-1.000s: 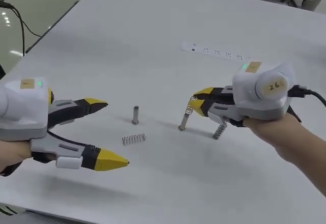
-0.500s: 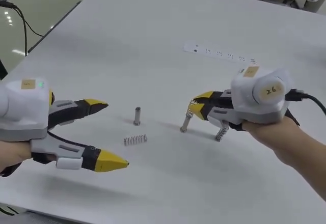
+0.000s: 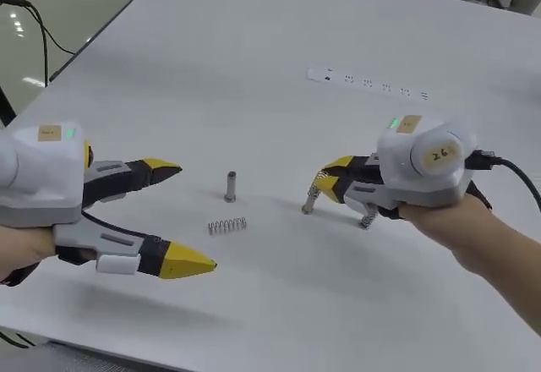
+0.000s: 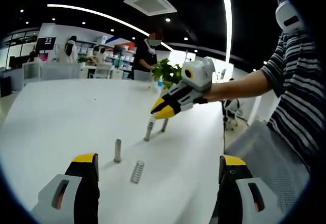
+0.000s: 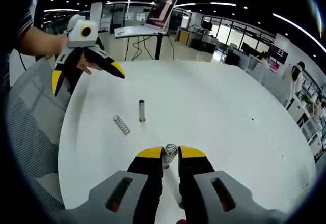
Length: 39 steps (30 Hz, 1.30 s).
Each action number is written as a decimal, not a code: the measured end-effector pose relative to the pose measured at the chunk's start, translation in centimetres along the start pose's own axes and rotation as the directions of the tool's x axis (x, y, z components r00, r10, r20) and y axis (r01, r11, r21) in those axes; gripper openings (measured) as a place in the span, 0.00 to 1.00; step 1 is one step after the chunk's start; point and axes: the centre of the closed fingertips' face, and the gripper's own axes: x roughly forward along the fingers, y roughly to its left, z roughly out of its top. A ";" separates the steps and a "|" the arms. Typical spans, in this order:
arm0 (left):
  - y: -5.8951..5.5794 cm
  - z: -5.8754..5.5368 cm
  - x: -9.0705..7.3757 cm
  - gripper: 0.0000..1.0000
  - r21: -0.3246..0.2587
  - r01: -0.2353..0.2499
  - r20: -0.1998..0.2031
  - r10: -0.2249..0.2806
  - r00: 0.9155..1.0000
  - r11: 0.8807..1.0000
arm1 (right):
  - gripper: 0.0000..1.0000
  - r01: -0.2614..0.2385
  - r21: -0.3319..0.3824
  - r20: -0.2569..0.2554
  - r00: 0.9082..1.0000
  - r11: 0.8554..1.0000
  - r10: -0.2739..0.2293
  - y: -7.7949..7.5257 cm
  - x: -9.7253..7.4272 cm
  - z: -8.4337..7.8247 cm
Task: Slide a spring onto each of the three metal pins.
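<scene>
The desk (image 3: pixel 254 51) is plain matt white. The left tool (image 3: pixel 188 216) and right tool (image 3: pixel 325 179) share one scheme: white housing, grey arms, black jaws ending in yellow tips (each housing also carries a small tan label, and a green light glows on the right one). The bare pin (image 3: pixel 231 186), the loose spring (image 3: pixel 226 225) and the held spring (image 5: pixel 170 150) are silvery grey metal. The far power strip (image 3: pixel 368 84) is white; the person's sleeve (image 4: pixel 290 96) is striped dark and pale.
</scene>
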 end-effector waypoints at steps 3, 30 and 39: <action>0.0 0.0 0.0 0.95 0.000 0.000 0.000 0.000 1.000 1.000 | 0.08 -0.007 -0.003 -0.020 1.000 1.000 0.007 0.0 0.6 -0.6; -0.1 0.4 0.0 0.94 0.003 0.001 0.001 -0.001 1.000 1.000 | 0.10 -0.038 0.028 -0.045 0.998 0.999 0.040 0.9 1.3 -1.5; -0.3 0.8 -0.1 0.93 0.011 0.004 0.000 -0.004 1.000 1.000 | 0.10 -0.023 0.044 0.024 0.999 0.999 0.022 1.0 -0.7 0.1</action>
